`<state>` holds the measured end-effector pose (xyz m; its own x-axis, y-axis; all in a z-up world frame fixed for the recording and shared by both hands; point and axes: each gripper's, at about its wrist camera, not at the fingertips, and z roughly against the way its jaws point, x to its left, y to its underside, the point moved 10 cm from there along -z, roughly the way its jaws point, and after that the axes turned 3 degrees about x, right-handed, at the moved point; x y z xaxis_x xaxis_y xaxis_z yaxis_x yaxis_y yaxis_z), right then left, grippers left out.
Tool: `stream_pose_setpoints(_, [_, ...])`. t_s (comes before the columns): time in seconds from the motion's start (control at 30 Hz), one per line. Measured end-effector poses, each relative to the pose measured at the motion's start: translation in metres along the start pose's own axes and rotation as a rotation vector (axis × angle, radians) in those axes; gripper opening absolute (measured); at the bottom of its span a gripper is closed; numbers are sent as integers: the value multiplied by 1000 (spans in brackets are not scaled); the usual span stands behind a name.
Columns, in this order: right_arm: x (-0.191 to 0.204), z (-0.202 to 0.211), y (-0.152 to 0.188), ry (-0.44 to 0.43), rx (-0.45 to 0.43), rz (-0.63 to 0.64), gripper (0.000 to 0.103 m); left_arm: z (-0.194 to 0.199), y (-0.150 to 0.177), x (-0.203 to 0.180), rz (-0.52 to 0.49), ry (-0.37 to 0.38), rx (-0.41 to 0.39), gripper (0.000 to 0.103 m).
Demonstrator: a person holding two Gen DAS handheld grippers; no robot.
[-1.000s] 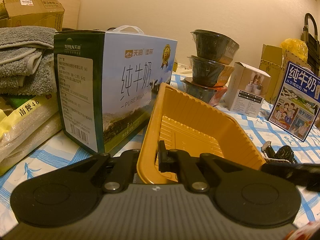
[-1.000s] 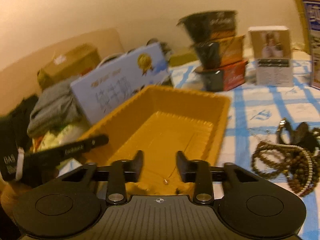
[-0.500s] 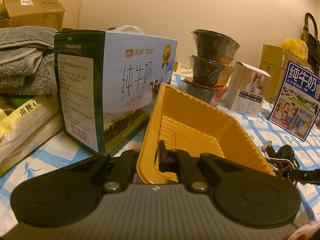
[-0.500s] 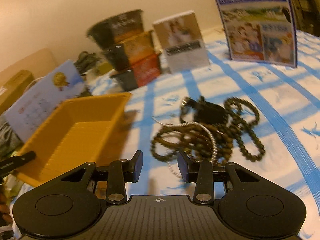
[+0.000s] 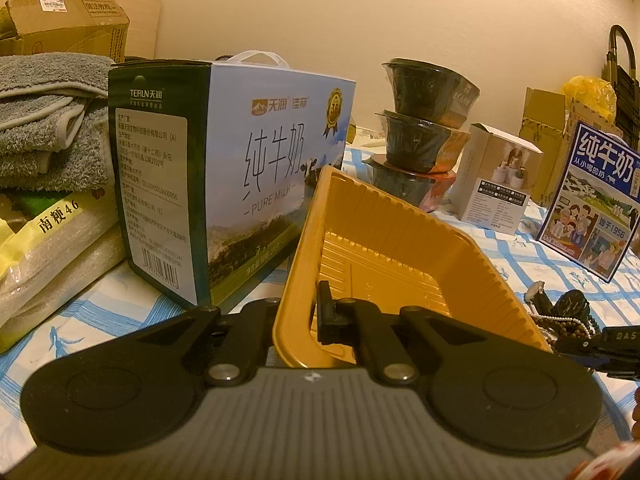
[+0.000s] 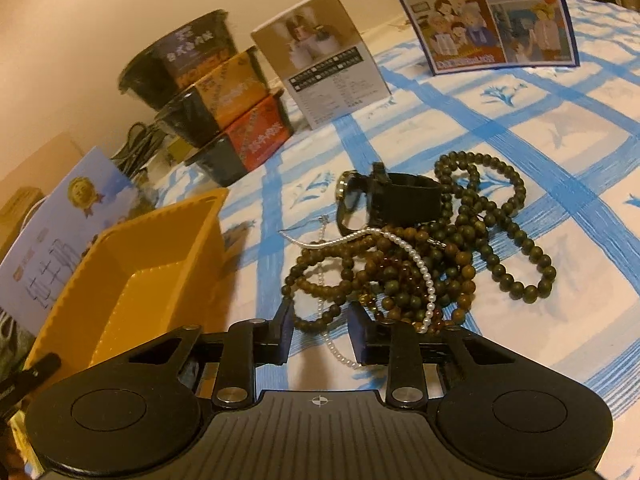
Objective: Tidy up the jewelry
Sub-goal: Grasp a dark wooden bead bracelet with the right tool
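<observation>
Tray: ribbed orange-yellow plastic tray [image 6: 132,280].
Cloth: white surface cloth [image 6: 520,128] with blue checks.
Beads: dark green and brown wooden bead strands [image 6: 496,240]; white pearl string [image 6: 416,260].
Watch: black-strapped wristwatch [image 6: 396,200].
Towel: folded grey towel [image 5: 48,120].

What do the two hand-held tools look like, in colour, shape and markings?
Both match: the left tool and the right tool have black linkage arms with silver pivot screws, two round black discs, and a grey ribbed body. Their fingers are short flat black blades. The right one bears a small crosshair mark. No cables or sleeves show.
</observation>
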<state>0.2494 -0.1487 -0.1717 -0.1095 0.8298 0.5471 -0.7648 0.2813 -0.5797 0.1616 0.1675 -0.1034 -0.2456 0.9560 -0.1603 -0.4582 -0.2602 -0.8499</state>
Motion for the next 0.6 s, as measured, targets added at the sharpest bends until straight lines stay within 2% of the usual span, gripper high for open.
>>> stream_pose_setpoints(0.1, [-6,-5,-2,1,-1,-40,28,-1,0,0,-3,-1,0,5])
stream_pose_setpoints(0.2, [-7,-7,-5,0,-5,-29,16,0,0,0,-3,-1,0,5])
stream_pose_setpoints(0.3, [-5,-7,-8,-8,-10,-12,7,0,0,0,-2,-1,0,5])
stream_pose_setpoints(0.6, [27,21,-28,-108,-69,28,7,-1,-2,-1,-6,2,-2,5])
